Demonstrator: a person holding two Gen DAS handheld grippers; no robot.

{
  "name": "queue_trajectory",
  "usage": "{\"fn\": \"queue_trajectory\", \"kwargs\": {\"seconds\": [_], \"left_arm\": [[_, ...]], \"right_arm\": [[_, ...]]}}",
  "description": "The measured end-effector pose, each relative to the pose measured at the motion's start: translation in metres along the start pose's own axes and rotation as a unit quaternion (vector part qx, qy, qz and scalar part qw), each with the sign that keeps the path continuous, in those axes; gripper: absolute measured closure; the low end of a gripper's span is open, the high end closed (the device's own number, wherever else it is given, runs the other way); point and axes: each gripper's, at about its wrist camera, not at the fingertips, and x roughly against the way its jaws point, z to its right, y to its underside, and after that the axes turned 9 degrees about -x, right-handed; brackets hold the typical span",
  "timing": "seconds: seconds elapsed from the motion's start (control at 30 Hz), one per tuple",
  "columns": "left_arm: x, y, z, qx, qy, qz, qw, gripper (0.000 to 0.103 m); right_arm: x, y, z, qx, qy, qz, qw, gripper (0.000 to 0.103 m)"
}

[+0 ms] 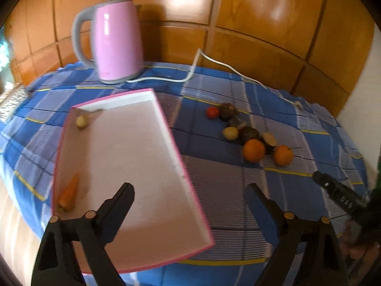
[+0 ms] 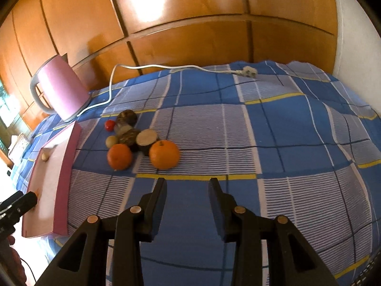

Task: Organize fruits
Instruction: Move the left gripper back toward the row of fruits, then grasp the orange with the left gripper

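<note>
Checked cloth [image 2: 273,124] under wood panels carries a fruit pile [image 2: 138,143] beside the pink tray [image 1: 133,157], left gripper [image 1: 190,193] gaping over the tray's edge, right gripper [image 2: 188,186] narrowly parted, both empty.

Left claw [image 1: 190,190], jaws wide apart with nothing between them, above the near end of a pink-edged tray [image 1: 133,166] on a bench under a blue checked cloth [image 1: 297,190]. In the tray: a carrot [image 1: 69,193] at the near left wall and a small pale potato [image 1: 82,121] in the far left corner. Right of the tray, a cluster: two oranges [image 1: 253,150], a tomato [image 1: 212,112], dark round pieces. Behind: a pink kettle [image 1: 116,40] with a white cord [image 1: 195,69].
</note>
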Motion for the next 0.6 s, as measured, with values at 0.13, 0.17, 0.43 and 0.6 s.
{"fn": "queue_trajectory", "kwargs": {"seconds": [0.13, 0.17, 0.43, 0.6], "left_arm": [[-0.015, -0.018, 0.007, -0.008, 0.024, -0.019, 0.9995, 0.031], [-0.017, -0.021, 0.007, -0.007, 0.027, -0.021, 0.9994, 0.032], [-0.052, -0.055, 0.017, -0.001, 0.066, -0.051, 0.9965, 0.046], [-0.073, -0.071, 0.026, -0.002, 0.09, -0.061, 0.9941, 0.048]], "right_arm": [[-0.001, 0.001, 0.005, -0.007, -0.001, -0.001, 1.0, 0.067], [-0.001, 0.001, 0.006, -0.007, -0.002, -0.001, 1.0, 0.067], [-0.004, 0.001, 0.014, -0.016, -0.007, -0.005, 1.0, 0.067], [-0.006, 0.0, 0.019, -0.023, -0.01, -0.008, 1.0, 0.067]]}}
